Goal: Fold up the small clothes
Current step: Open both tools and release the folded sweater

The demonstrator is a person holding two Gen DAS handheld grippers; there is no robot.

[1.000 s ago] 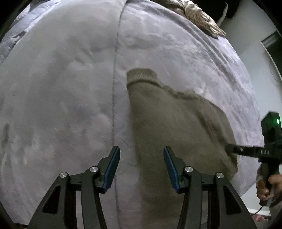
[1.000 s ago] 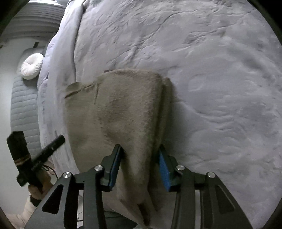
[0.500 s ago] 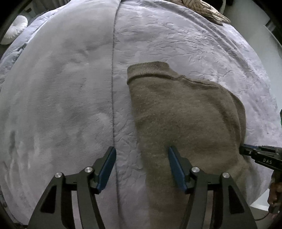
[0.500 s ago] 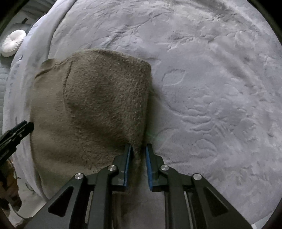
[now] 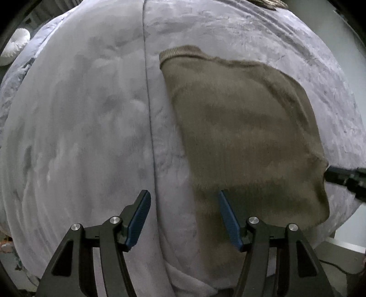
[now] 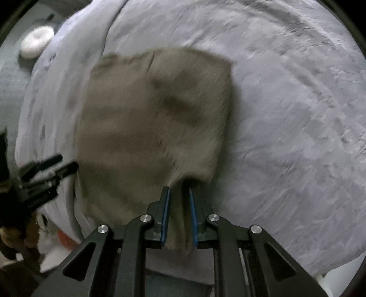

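A small olive-brown knit sweater (image 5: 247, 137) lies on a grey plush bed cover (image 5: 80, 125), its ribbed end toward the far side. It also shows in the right wrist view (image 6: 148, 118). My left gripper (image 5: 184, 219) is open above the sweater's left edge, holding nothing. My right gripper (image 6: 179, 196) is shut on the sweater's near right edge, with cloth bunched between the blue pads. The right gripper's fingers show at the right edge of the left wrist view (image 5: 343, 178). The left gripper's fingers (image 6: 45, 169) show in the right wrist view.
A seam (image 5: 148, 109) runs down the cover left of the sweater. A white round cushion (image 6: 36, 44) lies beyond the bed's left side. A patterned pillow (image 5: 267, 2) sits at the far edge. The bed's near edge drops off below the grippers.
My right gripper closed on the sweater's edge and has pulled back, lifting the cloth. My left gripper drew back a little and stays open.
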